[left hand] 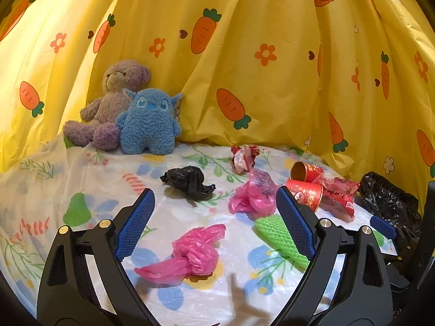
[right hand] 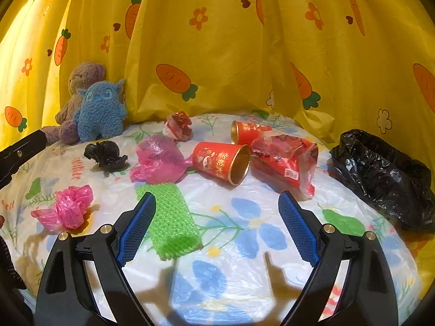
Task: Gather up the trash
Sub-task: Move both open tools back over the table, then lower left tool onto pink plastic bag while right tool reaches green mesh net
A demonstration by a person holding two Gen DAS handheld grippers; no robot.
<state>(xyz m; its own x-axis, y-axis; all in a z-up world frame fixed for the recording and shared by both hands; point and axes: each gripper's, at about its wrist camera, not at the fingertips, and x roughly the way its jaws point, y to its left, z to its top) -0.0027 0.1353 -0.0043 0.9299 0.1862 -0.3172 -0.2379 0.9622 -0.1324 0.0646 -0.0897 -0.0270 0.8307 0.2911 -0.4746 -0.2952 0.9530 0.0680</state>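
From the left wrist, the left gripper (left hand: 214, 221) hangs wide open and empty over the desk (left hand: 81, 168), a knotted pink plastic bag (left hand: 194, 252) lying between its jaws. That bag looks featherlight and limp; I'd pinch it at the bunched knot.

From the right wrist, the right gripper (right hand: 217, 225) is likewise spread and empty, the green foam net (right hand: 170, 220) touching its left pad. Two red paper cups (right hand: 225, 163) beyond would crush easily; the black trash bag (right hand: 386, 176) sits far right.

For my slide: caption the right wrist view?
Open right tool above green foam net, red cups and wrappers scattered nearby.
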